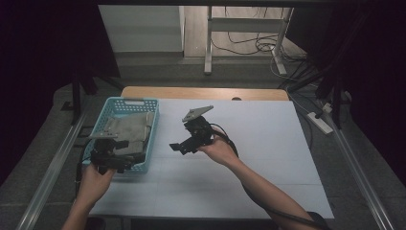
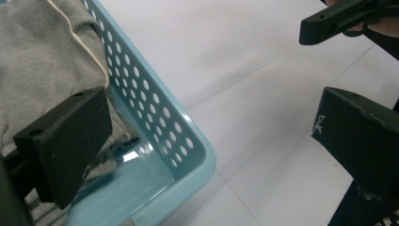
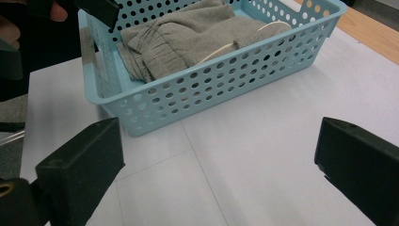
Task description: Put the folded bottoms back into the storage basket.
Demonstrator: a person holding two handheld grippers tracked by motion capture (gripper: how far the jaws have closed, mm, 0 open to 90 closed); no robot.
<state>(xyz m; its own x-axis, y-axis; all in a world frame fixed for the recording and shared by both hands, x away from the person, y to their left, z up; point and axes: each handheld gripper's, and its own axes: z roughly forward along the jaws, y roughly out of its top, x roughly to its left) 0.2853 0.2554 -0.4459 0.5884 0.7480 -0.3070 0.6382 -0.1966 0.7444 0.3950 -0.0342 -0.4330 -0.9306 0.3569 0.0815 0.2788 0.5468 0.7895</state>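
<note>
Basket (image 1: 152,125): left of frame, grey garment (image 1: 129,132) inside.
Left gripper (image 1: 111,154): jaws wide apart, straddling basket's near corner, holding nothing.
Right gripper (image 1: 184,143): centre frame, agape, empty.

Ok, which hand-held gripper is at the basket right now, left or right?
The left hand-held gripper: one jaw sits inside the blue basket over the grey garment, the other outside the wall. The right hand-held gripper is held above the bare white table.

perforated light-blue plastic basket (image 3: 221,70) just ahead of right gripper's jaws, glossy floor, grey knit cloth (image 3: 188,37) inside it, soft, matt, ribbed cuff, cream cord, tabletop (image 1: 268,143) under both grippers smooth matt white, bare wood far edge, jaws matt black, scuffed
</note>
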